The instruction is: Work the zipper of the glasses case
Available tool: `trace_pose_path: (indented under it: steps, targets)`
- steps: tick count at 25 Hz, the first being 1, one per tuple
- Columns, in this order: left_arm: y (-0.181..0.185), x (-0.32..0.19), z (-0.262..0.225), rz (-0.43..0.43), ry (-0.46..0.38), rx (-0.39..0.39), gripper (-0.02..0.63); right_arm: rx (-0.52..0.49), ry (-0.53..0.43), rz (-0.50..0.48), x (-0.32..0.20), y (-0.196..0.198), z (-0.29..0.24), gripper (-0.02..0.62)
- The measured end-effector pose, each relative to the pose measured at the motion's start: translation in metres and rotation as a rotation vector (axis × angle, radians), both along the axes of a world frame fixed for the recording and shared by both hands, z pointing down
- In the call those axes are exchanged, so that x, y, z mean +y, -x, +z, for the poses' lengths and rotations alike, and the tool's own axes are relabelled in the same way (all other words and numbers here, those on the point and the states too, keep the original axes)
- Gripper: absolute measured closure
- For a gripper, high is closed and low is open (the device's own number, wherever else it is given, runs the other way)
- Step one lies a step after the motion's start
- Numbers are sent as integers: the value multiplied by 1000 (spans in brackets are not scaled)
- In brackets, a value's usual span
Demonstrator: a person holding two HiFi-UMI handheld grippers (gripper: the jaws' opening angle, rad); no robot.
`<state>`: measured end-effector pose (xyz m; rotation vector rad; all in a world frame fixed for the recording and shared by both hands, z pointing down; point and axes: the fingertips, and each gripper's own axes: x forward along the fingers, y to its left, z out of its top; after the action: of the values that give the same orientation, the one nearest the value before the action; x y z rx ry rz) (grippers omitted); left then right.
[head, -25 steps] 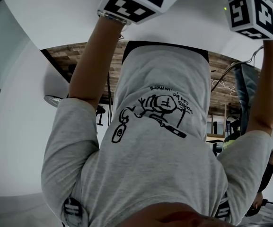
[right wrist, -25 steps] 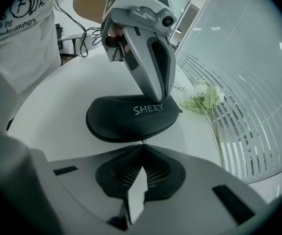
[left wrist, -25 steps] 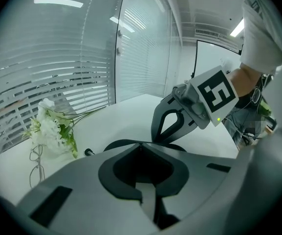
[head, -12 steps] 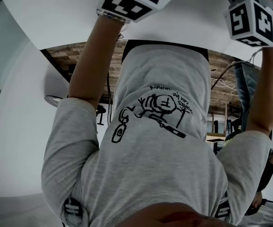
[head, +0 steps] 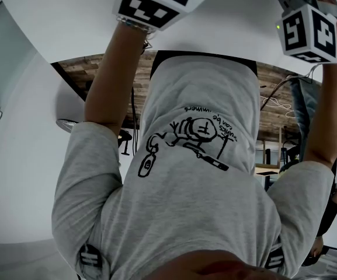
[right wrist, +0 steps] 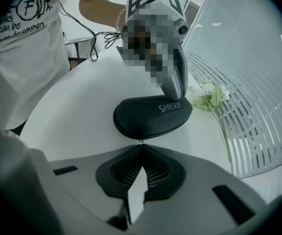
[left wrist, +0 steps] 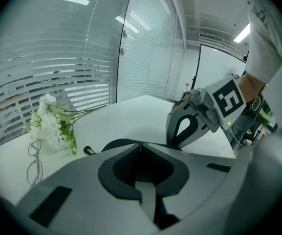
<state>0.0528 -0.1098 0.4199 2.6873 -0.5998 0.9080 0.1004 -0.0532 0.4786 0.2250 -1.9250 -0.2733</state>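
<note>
One glasses case (right wrist: 153, 116); one flower bunch (left wrist: 50, 124); one pair of spectacles (left wrist: 33, 160); two claws, left (left wrist: 141, 144) and right (right wrist: 141, 144).

On white table (right wrist: 77, 106): black glasses case (right wrist: 150, 115); at its 2 o'clock, white flower sprig (right wrist: 210, 95); at blooms' 6 o'clock, wire spectacles (left wrist: 33, 161).

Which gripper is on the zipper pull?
The right gripper, shut on the zipper pull at the glasses case edge; the left gripper only rests on its top.

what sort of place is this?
Probably an office or meeting room: a white table, glass walls with blinds, and strip lights on the ceiling.
</note>
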Motion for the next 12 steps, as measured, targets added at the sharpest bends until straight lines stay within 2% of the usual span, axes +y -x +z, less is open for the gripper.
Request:
trace_pose_path:
  steps: [3,12]
  targets:
    - [1,0,1,6,9,-18,583,19,-20,-4,-6,-5,1,592]
    - [-13,-20,-14,24,-54,-11,583,103,-153,-18,-48,-31,-3,592]
